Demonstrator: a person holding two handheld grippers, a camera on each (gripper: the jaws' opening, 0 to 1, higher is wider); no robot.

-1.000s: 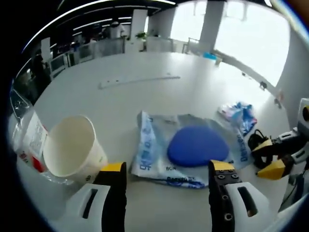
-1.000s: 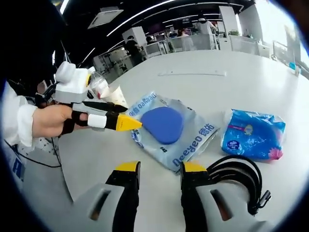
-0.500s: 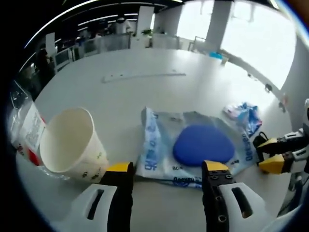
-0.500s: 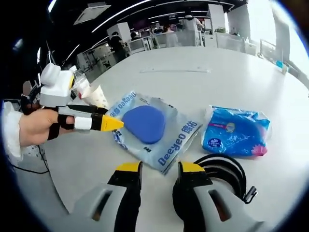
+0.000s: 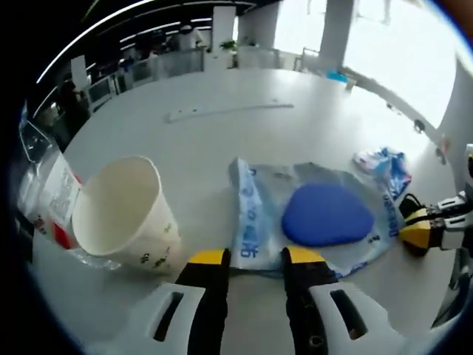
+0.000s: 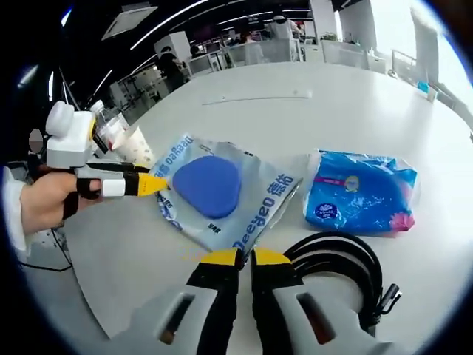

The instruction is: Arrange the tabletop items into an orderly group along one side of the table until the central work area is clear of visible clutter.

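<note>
Clutter sits mid-surface: left gripper point(image 5: 253, 257), jaws narrow and empty, meets the silver pouch point(image 5: 255, 222) edge beside the paper cup point(image 5: 126, 218); right gripper point(image 6: 236, 258), jaws nearly together, empty, nears the black cable point(image 6: 344, 259), probably readying pushes sideward.

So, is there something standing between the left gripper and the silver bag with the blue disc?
Nothing visible does. In the left gripper view the left gripper sits right at the near edge of the silver bag, with bare table around. The paper cup stands off to one side, not in the path.
</note>
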